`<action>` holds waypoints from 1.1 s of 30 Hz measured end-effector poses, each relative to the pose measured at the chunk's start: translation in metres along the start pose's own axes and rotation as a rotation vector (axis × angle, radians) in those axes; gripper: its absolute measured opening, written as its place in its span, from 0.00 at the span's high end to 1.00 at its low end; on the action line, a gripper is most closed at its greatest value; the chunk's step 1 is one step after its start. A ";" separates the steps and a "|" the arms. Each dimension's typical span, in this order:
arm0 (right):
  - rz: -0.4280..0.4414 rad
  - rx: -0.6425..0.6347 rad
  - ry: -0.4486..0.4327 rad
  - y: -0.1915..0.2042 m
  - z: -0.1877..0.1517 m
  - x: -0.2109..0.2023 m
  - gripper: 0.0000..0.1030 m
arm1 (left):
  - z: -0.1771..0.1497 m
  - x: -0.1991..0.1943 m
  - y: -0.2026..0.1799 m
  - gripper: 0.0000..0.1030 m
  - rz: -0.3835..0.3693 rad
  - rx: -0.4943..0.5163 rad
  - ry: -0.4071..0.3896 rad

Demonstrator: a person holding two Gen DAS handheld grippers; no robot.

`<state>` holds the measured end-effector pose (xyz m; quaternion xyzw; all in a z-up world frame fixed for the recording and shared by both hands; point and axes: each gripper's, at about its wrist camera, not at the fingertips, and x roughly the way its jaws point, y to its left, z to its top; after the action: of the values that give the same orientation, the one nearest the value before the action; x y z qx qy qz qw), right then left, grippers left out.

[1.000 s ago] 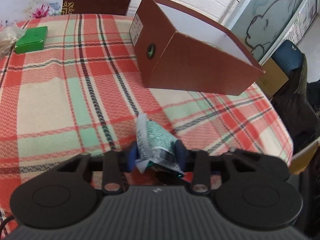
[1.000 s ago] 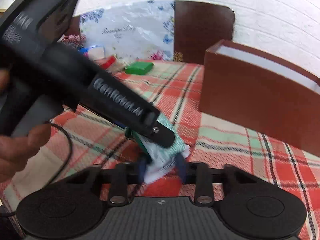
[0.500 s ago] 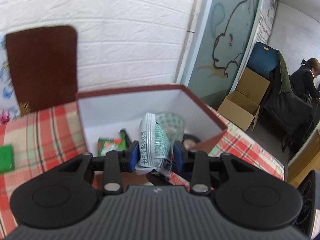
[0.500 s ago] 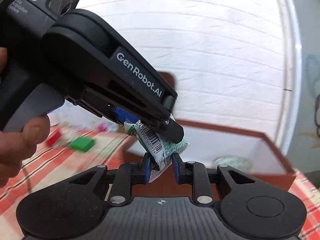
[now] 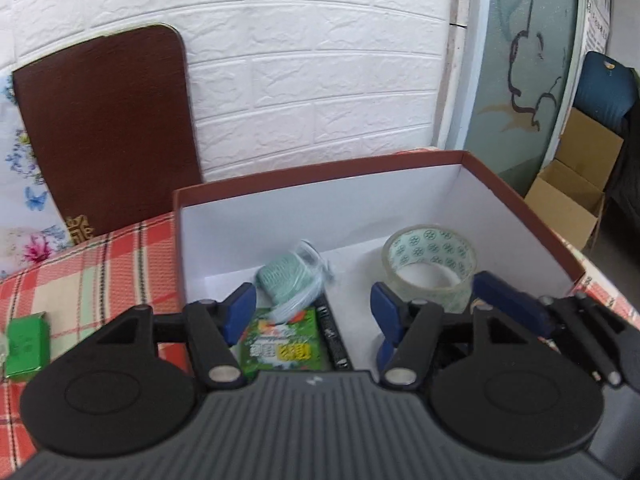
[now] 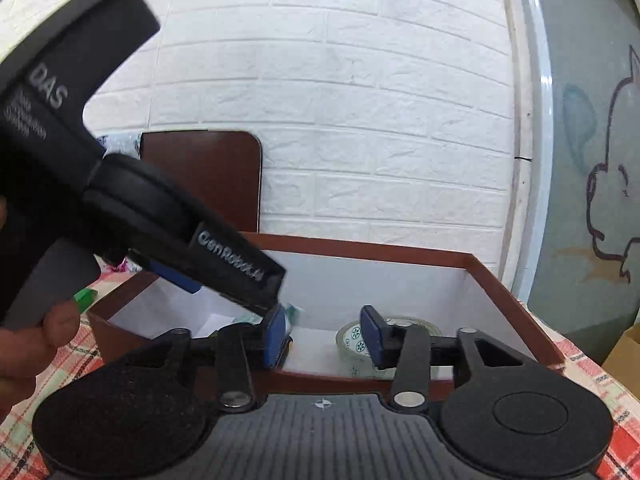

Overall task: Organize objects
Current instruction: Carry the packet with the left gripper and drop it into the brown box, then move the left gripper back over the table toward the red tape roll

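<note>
A brown box (image 5: 516, 200) with a white inside stands on the plaid table. In it lie the green-and-white packet (image 5: 290, 282), a green carton (image 5: 280, 344), a thin black item (image 5: 334, 334) and a roll of clear tape (image 5: 430, 262). My left gripper (image 5: 312, 310) is open and empty above the box's near side. My right gripper (image 6: 322, 336) is also open and empty at the box's near rim (image 6: 320, 378); its blue fingers (image 5: 508, 306) show beside the tape in the left wrist view. The tape (image 6: 354, 338) shows between its fingers.
A small green box (image 5: 26, 340) lies on the plaid cloth (image 5: 100, 272) left of the brown box. A dark chair back (image 5: 108, 128) stands behind the table by the white brick wall. A cardboard box (image 5: 576, 196) sits on the floor at right.
Both grippers have opened and let go of the green-and-white packet, which now lies inside the box. The left gripper sits closer over the box.
</note>
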<state>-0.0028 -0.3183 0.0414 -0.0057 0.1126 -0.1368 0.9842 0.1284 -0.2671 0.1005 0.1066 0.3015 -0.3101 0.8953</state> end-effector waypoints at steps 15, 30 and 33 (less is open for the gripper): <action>0.013 0.111 0.006 0.000 -0.003 -0.052 0.55 | -0.039 -0.070 -0.007 0.36 0.056 -0.008 0.011; 0.093 0.146 0.177 0.019 -0.031 -0.079 0.55 | -0.096 -0.100 0.012 0.34 0.132 -0.038 0.068; 0.119 0.144 0.219 0.027 -0.036 -0.080 0.54 | -0.110 -0.100 0.017 0.33 0.149 -0.043 0.091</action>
<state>-0.0786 -0.2702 0.0227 0.0866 0.2093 -0.0855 0.9702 0.0240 -0.1633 0.0737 0.1234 0.3399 -0.2307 0.9033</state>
